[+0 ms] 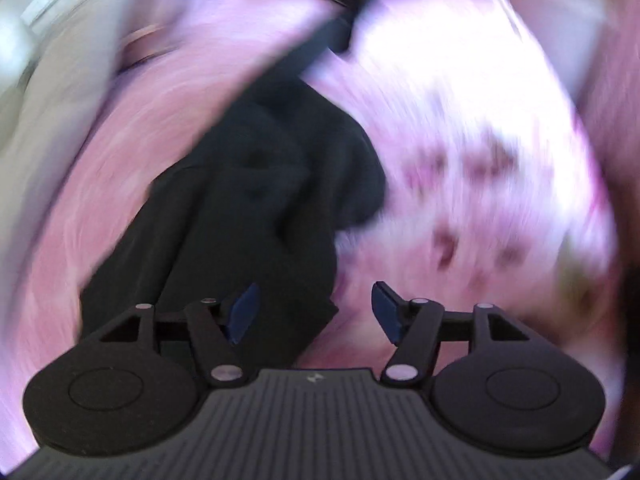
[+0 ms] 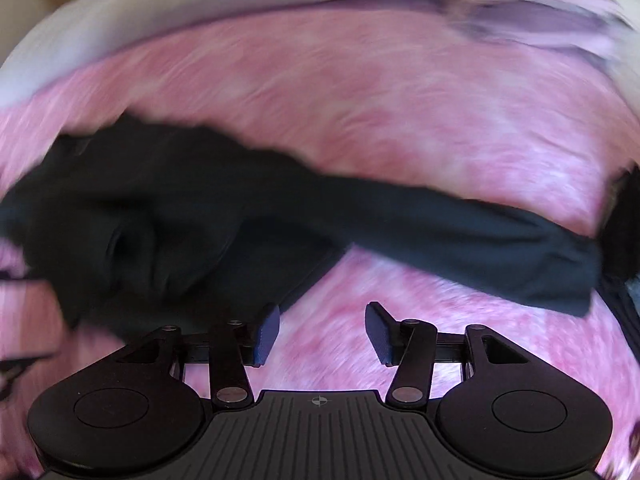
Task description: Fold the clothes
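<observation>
A dark, crumpled garment (image 1: 256,200) lies on a pink fuzzy blanket (image 1: 120,184). In the left wrist view it stretches from the left finger up and away. My left gripper (image 1: 315,312) is open and empty, just above the garment's near edge. In the right wrist view the same garment (image 2: 200,220) lies across the frame, with a long sleeve or leg (image 2: 480,240) reaching right. My right gripper (image 2: 322,334) is open and empty over the blanket (image 2: 360,100), its left finger at the garment's edge. Both views are motion-blurred.
A pink-and-white patterned cloth (image 1: 460,140) lies to the right in the left wrist view. A pale cream surface (image 2: 160,12) borders the blanket at the far side. A striped fabric (image 2: 520,20) shows at the upper right.
</observation>
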### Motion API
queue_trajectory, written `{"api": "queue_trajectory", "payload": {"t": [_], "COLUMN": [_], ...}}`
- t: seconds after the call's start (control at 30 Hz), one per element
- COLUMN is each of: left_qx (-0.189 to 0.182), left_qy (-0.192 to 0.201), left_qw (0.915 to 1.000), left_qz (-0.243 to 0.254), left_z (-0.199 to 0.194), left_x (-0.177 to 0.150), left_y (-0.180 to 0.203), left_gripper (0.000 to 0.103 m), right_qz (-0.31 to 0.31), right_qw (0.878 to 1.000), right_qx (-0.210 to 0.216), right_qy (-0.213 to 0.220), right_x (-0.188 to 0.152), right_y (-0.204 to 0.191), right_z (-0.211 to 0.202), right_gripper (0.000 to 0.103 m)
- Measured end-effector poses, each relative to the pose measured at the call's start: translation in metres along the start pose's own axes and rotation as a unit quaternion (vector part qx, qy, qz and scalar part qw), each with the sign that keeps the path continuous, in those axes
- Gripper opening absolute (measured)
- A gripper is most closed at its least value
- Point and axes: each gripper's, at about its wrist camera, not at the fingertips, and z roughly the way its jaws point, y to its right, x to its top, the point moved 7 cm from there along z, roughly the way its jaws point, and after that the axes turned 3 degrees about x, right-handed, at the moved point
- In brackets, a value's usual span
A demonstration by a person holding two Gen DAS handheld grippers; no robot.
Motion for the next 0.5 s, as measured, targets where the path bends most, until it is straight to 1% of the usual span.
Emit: {"api": "queue_trajectory", "payload": {"t": [0.03,0.07,0.13,0.17,0.23,0.27,0.37,0.43,0.5], "left_qx": [-0.001,-0.008,-0.021,-0.024,-0.029,-0.027,-0.016,-0.001,0.010], "left_qy": [-0.009,-0.013,-0.019,-0.018,-0.010,-0.017,-0.057,-0.100,-0.153], "left_qw": [1.0000,0.9998,0.9990,0.9978,0.9921,0.9887,0.9768,0.9692,0.9579], "left_qz": [0.003,-0.009,-0.034,-0.059,-0.122,-0.147,-0.206,-0.225,-0.243], "left_z": [0.003,0.000,-0.007,-0.021,-0.067,-0.091,-0.159,-0.198,-0.226], "left_x": [-0.004,-0.009,-0.019,-0.026,-0.043,-0.056,-0.100,-0.137,-0.173], "left_y": [-0.003,-0.010,-0.024,-0.035,-0.061,-0.068,-0.082,-0.083,-0.075], "left_gripper": [0.010,0.005,0.003,0.003,0.003,0.003,0.003,0.003,0.003], "right_qz": [-0.013,-0.025,-0.029,-0.027,-0.021,-0.019,-0.024,-0.033,-0.053], "right_qw": [1.000,1.000,0.999,0.999,0.999,0.999,0.998,0.997,0.996], "right_qx": [0.000,0.001,0.012,0.021,0.040,0.047,0.063,0.068,0.073], "right_qy": [-0.006,-0.012,-0.017,-0.015,-0.011,-0.009,-0.005,0.000,0.000], "right_x": [-0.004,-0.009,-0.011,-0.009,-0.001,0.002,0.012,0.017,0.019], "right_y": [-0.002,-0.004,-0.004,-0.003,0.000,0.001,0.001,-0.003,-0.011], "right_z": [0.004,0.008,0.013,0.016,0.023,0.027,0.042,0.050,0.057], "right_gripper": [0.055,0.056,0.057,0.057,0.059,0.061,0.066,0.069,0.071]}}
